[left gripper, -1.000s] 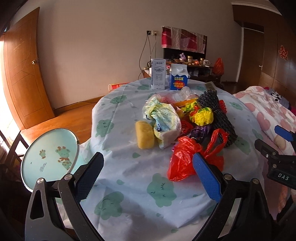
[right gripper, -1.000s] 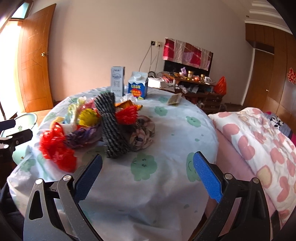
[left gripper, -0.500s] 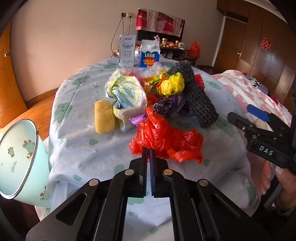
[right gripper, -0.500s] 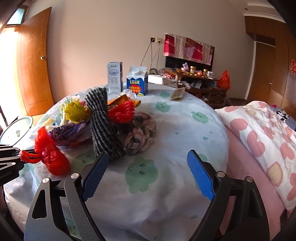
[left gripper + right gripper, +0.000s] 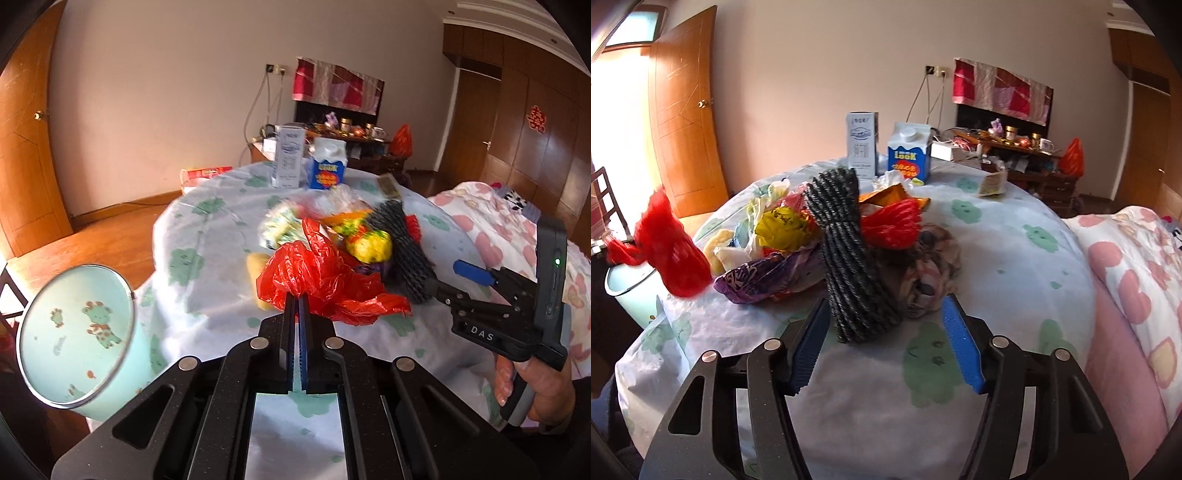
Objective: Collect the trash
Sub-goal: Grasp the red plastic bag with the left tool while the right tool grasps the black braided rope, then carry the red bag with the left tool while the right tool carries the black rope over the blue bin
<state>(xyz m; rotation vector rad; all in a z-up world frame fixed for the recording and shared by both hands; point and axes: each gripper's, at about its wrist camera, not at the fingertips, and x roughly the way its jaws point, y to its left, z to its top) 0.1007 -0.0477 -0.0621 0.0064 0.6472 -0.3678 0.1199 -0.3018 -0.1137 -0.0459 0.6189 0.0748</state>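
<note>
My left gripper (image 5: 298,295) is shut on a crumpled red plastic bag (image 5: 325,280) and holds it lifted off the table; the bag also shows in the right wrist view (image 5: 670,254), above the pale blue bin (image 5: 631,291). That bin (image 5: 77,336) stands open at the table's left edge. A trash pile lies mid-table: yellow bag (image 5: 781,225), purple wrapper (image 5: 764,277), grey rope bundle (image 5: 849,254), red yarn (image 5: 892,225), crumpled cloth (image 5: 931,266). My right gripper (image 5: 884,339) is open, its fingers either side of the rope's near end.
A round table under a cloud-print cloth (image 5: 1015,258) holds a white carton (image 5: 862,144) and a blue milk carton (image 5: 908,153) at the back. A bed with a pink floral cover (image 5: 1137,280) is on the right. A wooden door (image 5: 683,122) is at left.
My left gripper closed on the red bag, lifted it off the table and carried it left toward the bin. My right gripper advanced to the rope bundle and narrowed somewhat.
</note>
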